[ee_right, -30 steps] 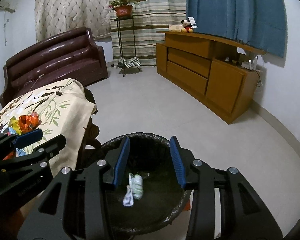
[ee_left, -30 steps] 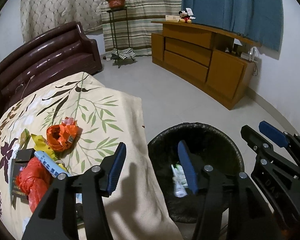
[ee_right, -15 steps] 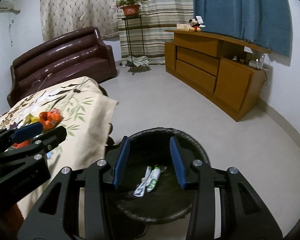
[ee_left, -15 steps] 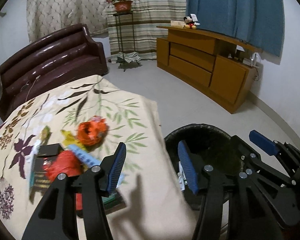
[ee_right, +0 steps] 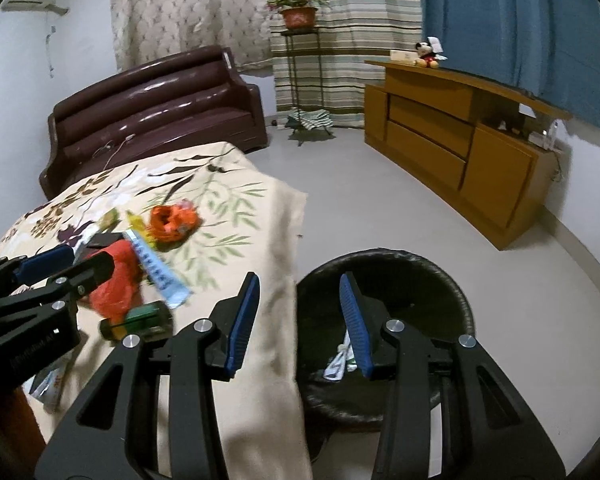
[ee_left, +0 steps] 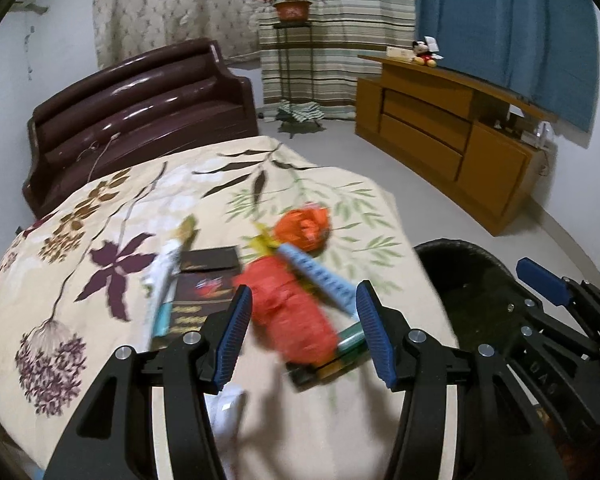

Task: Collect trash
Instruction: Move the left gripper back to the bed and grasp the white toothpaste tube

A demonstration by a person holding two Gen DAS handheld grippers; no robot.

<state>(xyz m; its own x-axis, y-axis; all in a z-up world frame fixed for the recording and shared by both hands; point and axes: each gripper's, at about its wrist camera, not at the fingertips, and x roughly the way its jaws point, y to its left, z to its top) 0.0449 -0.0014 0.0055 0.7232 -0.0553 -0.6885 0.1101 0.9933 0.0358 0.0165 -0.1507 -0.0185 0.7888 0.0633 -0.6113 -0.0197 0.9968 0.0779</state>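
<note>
Trash (ee_left: 292, 312) heaped on tablecloth (ee_left: 100, 216) | blue tube lies diagonal | both tongs gaping, empty

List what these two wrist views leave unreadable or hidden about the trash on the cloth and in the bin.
- Red crumpled bag, left wrist view: motion blur hides its print.
- Dark packet, same view: lettering blurred; left gripper covers its near end.
- Bin, right wrist view: right gripper hides part of its contents.

left hand-held gripper (ee_left: 302, 332): agape, empty | right hand-held gripper (ee_right: 298, 320): agape, empty
</note>
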